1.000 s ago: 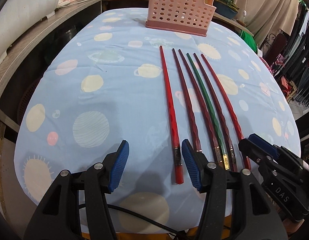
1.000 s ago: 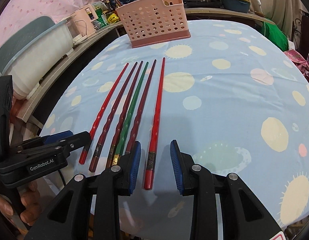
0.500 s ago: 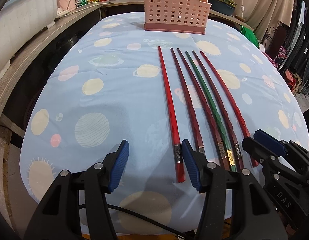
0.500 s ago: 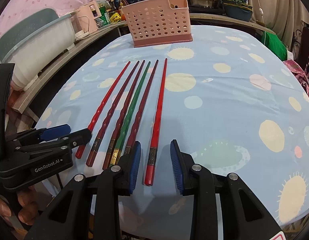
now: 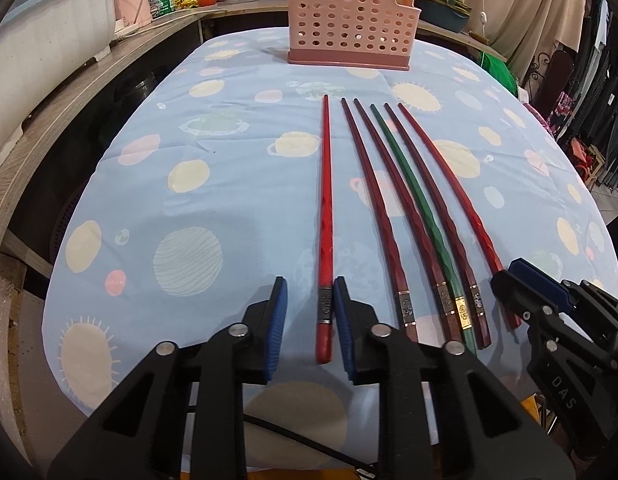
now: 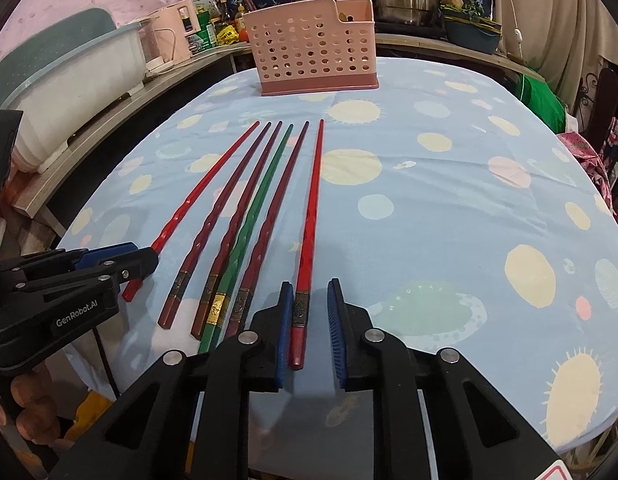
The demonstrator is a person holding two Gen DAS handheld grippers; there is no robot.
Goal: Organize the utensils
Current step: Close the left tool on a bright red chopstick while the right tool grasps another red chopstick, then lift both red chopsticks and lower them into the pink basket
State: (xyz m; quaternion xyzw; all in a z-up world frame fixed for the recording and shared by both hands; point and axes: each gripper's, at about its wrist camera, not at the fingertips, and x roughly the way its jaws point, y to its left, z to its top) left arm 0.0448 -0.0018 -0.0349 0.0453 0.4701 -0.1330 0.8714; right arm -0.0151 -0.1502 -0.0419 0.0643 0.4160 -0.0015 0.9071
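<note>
Red, maroon and green chopsticks, six in all, lie side by side on the cloth [image 5: 229, 208], tips toward the pink basket [image 5: 351, 20], thick ends toward me. I hold my left gripper [image 5: 309, 322] and right gripper [image 6: 309, 324] low, jaws apart, each straddling an outer red chopstick [image 5: 325, 240] [image 6: 309, 232].

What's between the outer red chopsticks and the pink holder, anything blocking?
Nothing visible. Bare tablecloth lies between the chopstick tips and the pink utensil holder. Left gripper straddles one red chopstick, right gripper the other.
</note>
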